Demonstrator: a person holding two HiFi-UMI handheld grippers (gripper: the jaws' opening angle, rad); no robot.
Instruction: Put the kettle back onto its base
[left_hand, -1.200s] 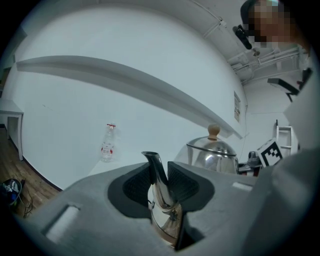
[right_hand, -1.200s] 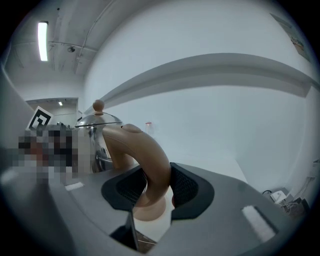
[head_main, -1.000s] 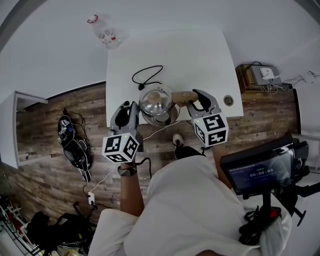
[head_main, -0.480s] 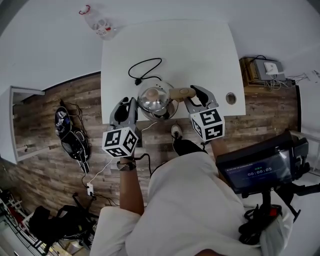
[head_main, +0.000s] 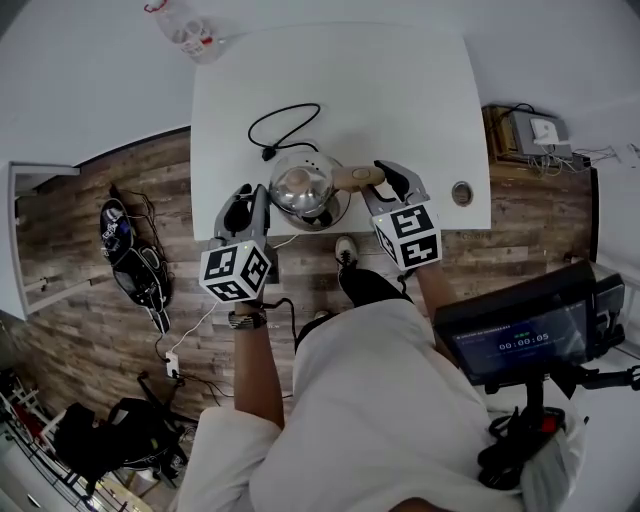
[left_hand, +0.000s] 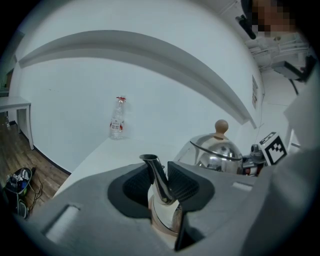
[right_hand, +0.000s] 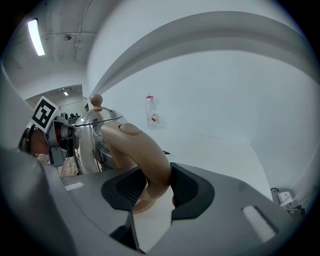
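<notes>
A shiny steel kettle (head_main: 300, 186) with a tan knob and tan handle (head_main: 356, 178) hangs over the near edge of the white table (head_main: 400, 90). My left gripper (head_main: 251, 195) is shut on its spout (left_hand: 156, 176), which stands between the dark pads. My right gripper (head_main: 386, 178) is shut on the tan handle (right_hand: 142, 152). The left gripper view shows the kettle's domed lid (left_hand: 216, 150) beyond the spout. A black cord (head_main: 284, 130) loops on the table just behind the kettle. The kettle hides whatever lies under it, so I cannot make out the base.
A clear plastic bottle (head_main: 182, 22) stands at the table's far left corner. A round grommet hole (head_main: 461, 192) sits near the right front corner. Wooden floor with cables and a black bag (head_main: 130, 262) lies to the left. A screen on a stand (head_main: 520, 330) is at the right.
Both grippers and the kettle between them have sunk toward the table. Both grips look the same.
</notes>
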